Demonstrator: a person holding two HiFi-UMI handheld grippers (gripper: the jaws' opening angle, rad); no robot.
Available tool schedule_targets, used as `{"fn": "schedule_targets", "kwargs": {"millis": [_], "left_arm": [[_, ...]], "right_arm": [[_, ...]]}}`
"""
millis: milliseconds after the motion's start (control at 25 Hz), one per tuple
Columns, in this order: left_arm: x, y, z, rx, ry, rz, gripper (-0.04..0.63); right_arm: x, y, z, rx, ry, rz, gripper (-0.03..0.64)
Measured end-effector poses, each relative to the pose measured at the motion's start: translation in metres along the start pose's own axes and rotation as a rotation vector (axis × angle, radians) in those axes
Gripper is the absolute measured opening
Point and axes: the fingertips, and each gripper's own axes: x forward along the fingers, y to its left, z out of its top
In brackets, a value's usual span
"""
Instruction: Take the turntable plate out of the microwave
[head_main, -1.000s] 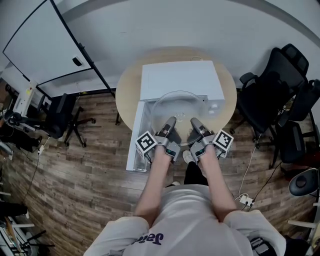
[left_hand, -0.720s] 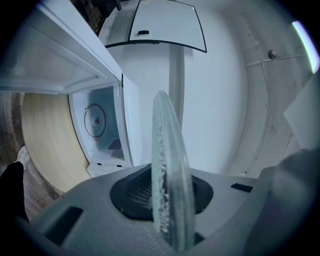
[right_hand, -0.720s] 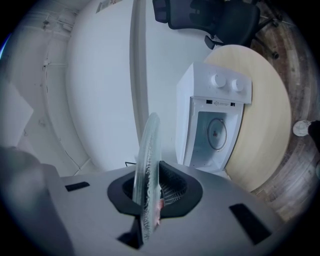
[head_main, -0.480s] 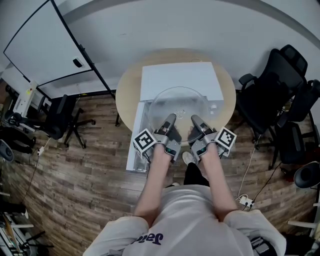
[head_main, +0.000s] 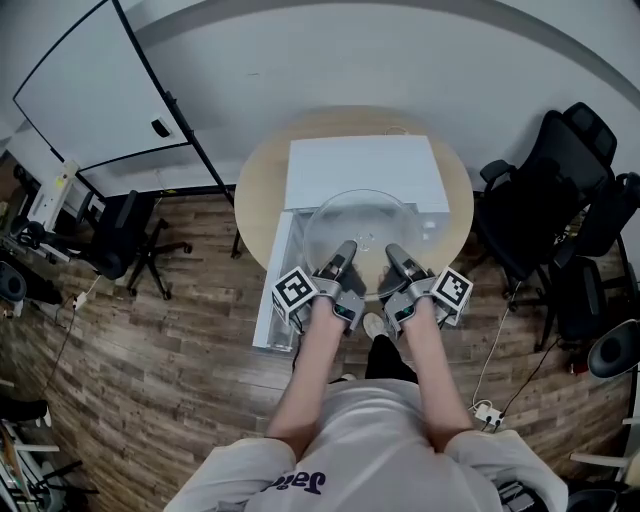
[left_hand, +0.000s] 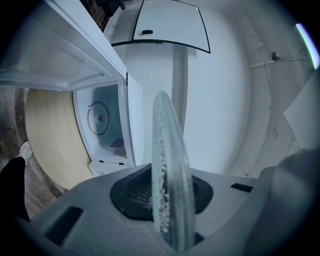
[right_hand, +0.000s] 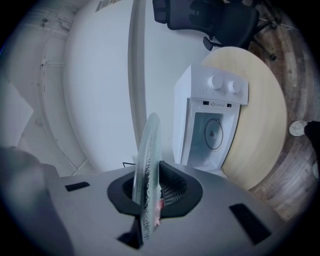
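Out in front of the microwave (head_main: 365, 165), the left gripper (head_main: 343, 252) and right gripper (head_main: 393, 254) have their jaws clamped on the near rim of the turntable plate (head_main: 362, 222); it is glass, so likely heavy, slippery and breakable.

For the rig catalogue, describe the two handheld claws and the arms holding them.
Left claw and right claw: grey bodies, dark mesh-textured pads, each with a white cube bearing black square markers. Short-sleeved pale T-shirt; forearms bare.

- The right gripper (right_hand: 150, 202) clamps the glass turntable plate (right_hand: 149, 150), seen edge-on, in front of and outside the microwave (right_hand: 215, 100).
- The microwave, cavity exposed, stands on a round table (right_hand: 267, 115).
- A black chair (right_hand: 215, 20) sits beyond the microwave.
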Motion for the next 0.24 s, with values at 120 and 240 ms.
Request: {"fn": "schedule_targets", "kwargs": {"millis": [120,240], "left_arm": [[-0.004,0.002,0.008,0.013,0.005,0.024,0.073],[-0.006,0.003,0.015,0.039,0.016,0.040,0.074]], "right_arm": [[0.005,-0.006,-0.006,0.023,-0.005,0.011,0.032],[0.010,-0.008,-0.012,0.053,-0.014,0.024,0.032]]}}
